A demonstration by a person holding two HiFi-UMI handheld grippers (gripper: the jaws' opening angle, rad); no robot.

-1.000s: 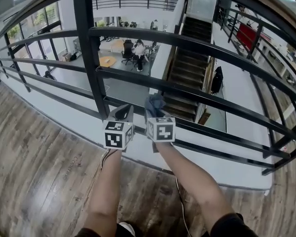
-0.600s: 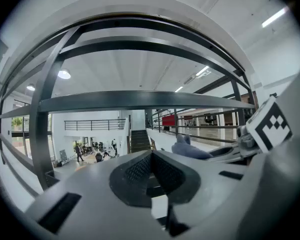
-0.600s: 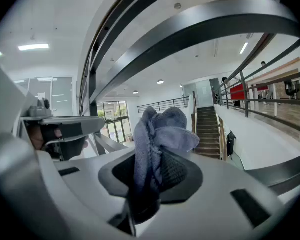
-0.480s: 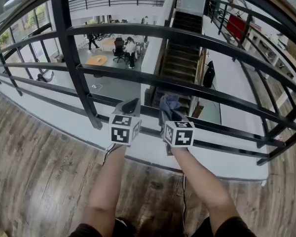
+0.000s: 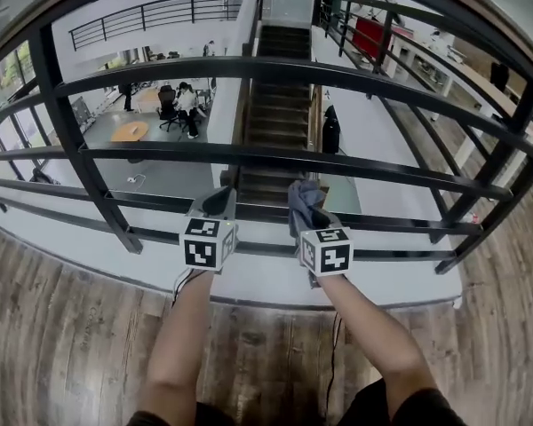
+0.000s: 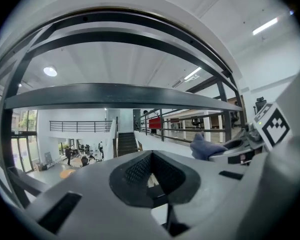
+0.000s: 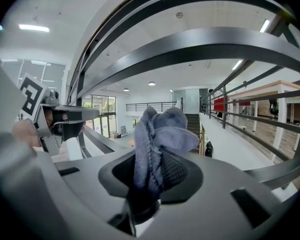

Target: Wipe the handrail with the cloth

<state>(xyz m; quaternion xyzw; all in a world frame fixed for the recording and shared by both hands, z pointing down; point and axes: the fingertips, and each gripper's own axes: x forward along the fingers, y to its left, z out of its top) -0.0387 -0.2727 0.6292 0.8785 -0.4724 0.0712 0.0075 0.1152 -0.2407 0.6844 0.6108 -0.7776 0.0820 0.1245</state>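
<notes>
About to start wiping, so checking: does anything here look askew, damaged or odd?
Nothing stands out. The cloth sits bunched in the right gripper, the left gripper is shut and empty, and the railing bars look straight and undamaged.

- left two-jaw gripper (image 5: pixel 220 204) just left of right two-jaw gripper (image 5: pixel 311 224); both before black metal handrail bars (image 5: pixel 275 65)
- grey-blue cloth (image 5: pixel 302 198) between right jaws
- dark staircase (image 5: pixel 271 105) behind bars, below
</notes>
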